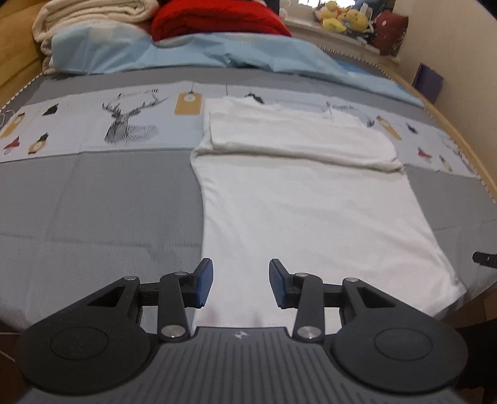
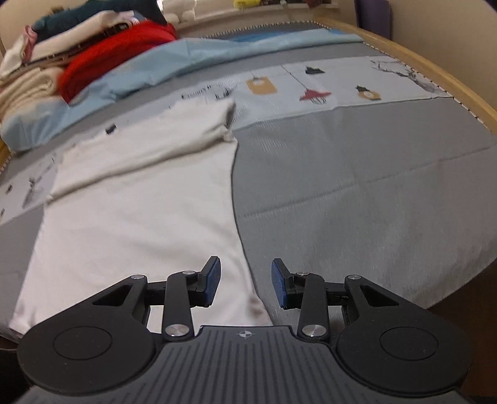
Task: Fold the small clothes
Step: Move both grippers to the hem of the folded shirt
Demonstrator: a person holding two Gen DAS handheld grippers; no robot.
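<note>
Jaws on both of my tools stand spread apart with nothing between them. My left gripper [image 1: 241, 282] hangs low over the near end of the white shirt [image 1: 310, 211], just inside the garment's left edge, its blue pads [image 1: 205, 282] facing each other across bare white cloth. My right gripper [image 2: 246, 283] hovers at the shirt's [image 2: 136, 217] opposite near corner: the left pad sits over white fabric, the right pad [image 2: 278, 286] over the grey bed cover [image 2: 372, 192], and the garment's edge runs between them toward 12 o'clock.

I see the shirt spread flat on the bed [image 1: 102, 199], its length running away from me. Its far end, toward 12 o'clock, is doubled back on itself in a thick folded band [image 1: 295, 136] lying across the body; I cannot tell from either view whether that band is sleeves or the top of the shirt. The near hem reaches the bed's front edge at 6 o'clock.

Beyond the shirt a printed strip crosses the cover, with a stag drawing [image 1: 130, 121] at 10 o'clock in the left view. Past it, toward 12 o'clock, lie a light blue sheet [image 1: 186, 52], a red blanket [image 1: 217, 21] and a cream folded blanket [image 1: 93, 18] at 11 o'clock. Soft toys [image 1: 344, 17] sit on a ledge at 1 o'clock. A small dark piece [image 1: 484, 259] pokes in at 3 o'clock in the left view; I cannot identify it for certain.
</note>
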